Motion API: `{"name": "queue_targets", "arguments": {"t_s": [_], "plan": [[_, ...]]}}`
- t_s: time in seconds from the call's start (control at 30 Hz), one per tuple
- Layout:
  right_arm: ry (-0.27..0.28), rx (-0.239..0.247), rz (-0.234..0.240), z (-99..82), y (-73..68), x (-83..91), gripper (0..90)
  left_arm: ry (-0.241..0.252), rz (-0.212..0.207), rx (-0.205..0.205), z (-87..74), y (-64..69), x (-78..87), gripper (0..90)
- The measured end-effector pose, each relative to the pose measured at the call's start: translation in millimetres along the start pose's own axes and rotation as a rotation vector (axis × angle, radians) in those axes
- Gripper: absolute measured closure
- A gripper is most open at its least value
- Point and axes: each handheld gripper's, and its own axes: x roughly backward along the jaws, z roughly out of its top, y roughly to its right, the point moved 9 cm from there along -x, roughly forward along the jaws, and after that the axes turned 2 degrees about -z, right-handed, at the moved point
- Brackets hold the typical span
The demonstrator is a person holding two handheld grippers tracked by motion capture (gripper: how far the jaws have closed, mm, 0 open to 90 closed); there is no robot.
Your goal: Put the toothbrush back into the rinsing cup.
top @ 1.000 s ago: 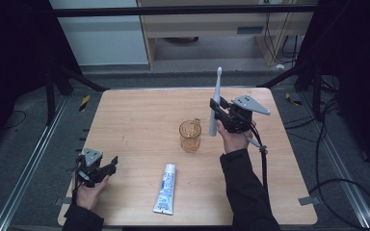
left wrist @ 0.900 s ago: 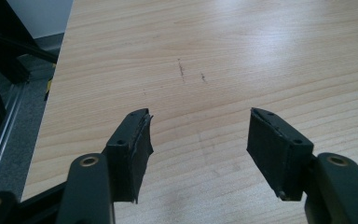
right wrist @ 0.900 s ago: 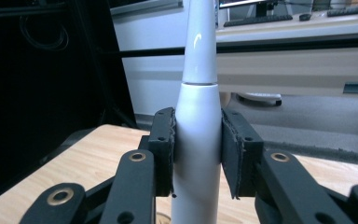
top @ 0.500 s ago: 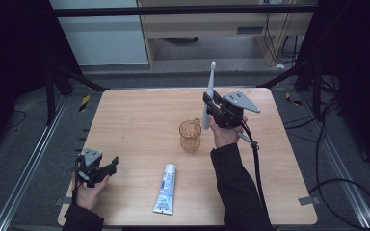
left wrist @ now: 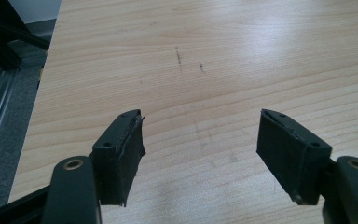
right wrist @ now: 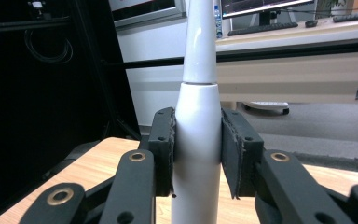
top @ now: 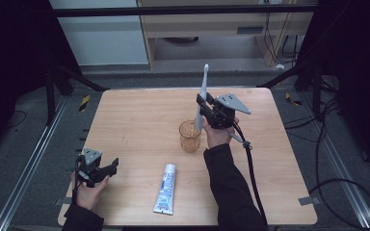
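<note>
A white electric toothbrush (top: 203, 96) stands nearly upright with my right gripper (top: 203, 111) shut on its handle, just above and right of an amber glass cup (top: 190, 136) at mid-table. In the right gripper view both pads press on the toothbrush (right wrist: 198, 135) body. A toothpaste tube (top: 165, 188) lies flat near the front edge. My left gripper (top: 110, 167) rests low at the table's front left; its jaws have just been opening and hold nothing, with bare wood between the fingertips (left wrist: 121, 149).
The wooden table (top: 139, 110) sits inside a dark metal frame, with rails (top: 29, 159) along the left. A black cable (top: 250, 163) trails from the right gripper across the table's right half. Cabinets stand beyond the far edge.
The right gripper has carried the toothbrush leftward and a little down, from right of the cup to close over its rim. The left hand has stayed where it was.
</note>
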Motion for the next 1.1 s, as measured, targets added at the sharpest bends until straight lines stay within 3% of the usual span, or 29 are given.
{"name": "queue_targets", "arguments": {"t_s": [0.7, 1.1], "plan": [[-0.064, 0.005, 0.008, -36.2, -3.2, -13.9, 67.4, -0.006, -0.002, -0.004, -0.4, 0.3, 0.2, 30.0], [-0.135, 0.019, 0.006, -64.4, -2.6, -17.1, 67.3, -0.009, -0.002, -0.008, -0.6, 0.5, 0.1, 30.1]]}}
